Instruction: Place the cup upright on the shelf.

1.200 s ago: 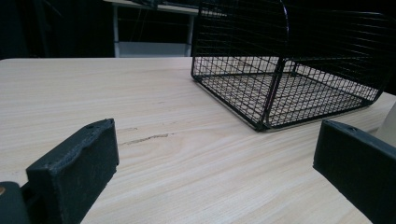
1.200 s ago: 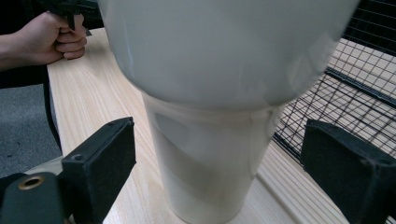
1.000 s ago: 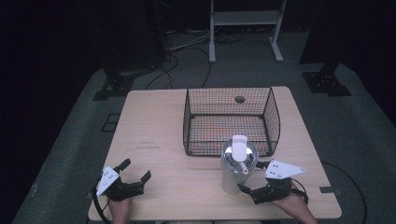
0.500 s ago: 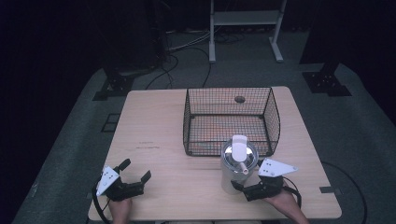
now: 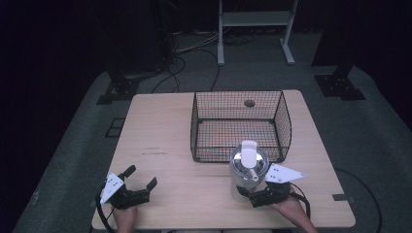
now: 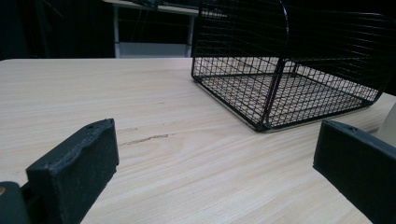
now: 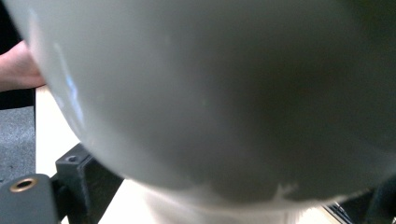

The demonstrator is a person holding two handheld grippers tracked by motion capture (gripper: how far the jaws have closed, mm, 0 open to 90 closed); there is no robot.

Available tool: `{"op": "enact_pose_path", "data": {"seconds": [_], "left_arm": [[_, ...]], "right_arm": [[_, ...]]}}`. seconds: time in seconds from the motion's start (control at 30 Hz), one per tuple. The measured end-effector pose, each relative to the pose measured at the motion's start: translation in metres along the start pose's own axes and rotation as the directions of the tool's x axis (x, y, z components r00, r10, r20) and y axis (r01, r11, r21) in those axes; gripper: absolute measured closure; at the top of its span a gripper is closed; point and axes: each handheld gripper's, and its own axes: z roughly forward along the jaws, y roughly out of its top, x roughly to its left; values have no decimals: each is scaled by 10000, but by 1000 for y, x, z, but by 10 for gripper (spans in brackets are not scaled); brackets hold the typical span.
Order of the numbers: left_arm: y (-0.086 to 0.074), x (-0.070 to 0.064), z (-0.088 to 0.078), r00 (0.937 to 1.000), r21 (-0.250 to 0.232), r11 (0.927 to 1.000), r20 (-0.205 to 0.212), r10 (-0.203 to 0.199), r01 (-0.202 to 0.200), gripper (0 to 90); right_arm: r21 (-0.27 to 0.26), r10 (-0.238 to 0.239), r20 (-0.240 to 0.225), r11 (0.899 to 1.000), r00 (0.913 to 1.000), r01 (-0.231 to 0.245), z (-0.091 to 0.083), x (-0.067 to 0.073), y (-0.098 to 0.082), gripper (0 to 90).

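Dark room w/ cables is surrounding a pale wood table (image 5: 160,126). From the high view, a black wire basket (image 5: 240,125) is sitting mid-table; a grey jug (image 5: 247,171) is standing just in front of it. Left gripper (image 5: 134,185) is resting released near the front edge. Right gripper (image 5: 252,198) is pressing at the jug's base; can't tell its grip. Left gripper view: jaws spreading wide over bare wood, basket ahead. Right gripper view: jug wall looming close btwn the jaws.

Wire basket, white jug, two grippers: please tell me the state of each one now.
Wire basket: upright on the table, nothing inside it.
White jug: upright, just outside the basket's near wall.
Left gripper: open, holding nothing.
Right gripper: jaws on either side of the jug's base, grip unclear.
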Motion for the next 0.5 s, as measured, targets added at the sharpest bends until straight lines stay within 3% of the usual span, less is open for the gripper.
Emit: {"op": "enact_pose_path", "data": {"seconds": [0.5], "left_arm": [[0, 0, 0, 10000, -12, 10000, -19, 1, -1, 0]], "right_arm": [[-214, 57, 52, 9998, 10000, -55, 4, 2, -2, 89]]}}
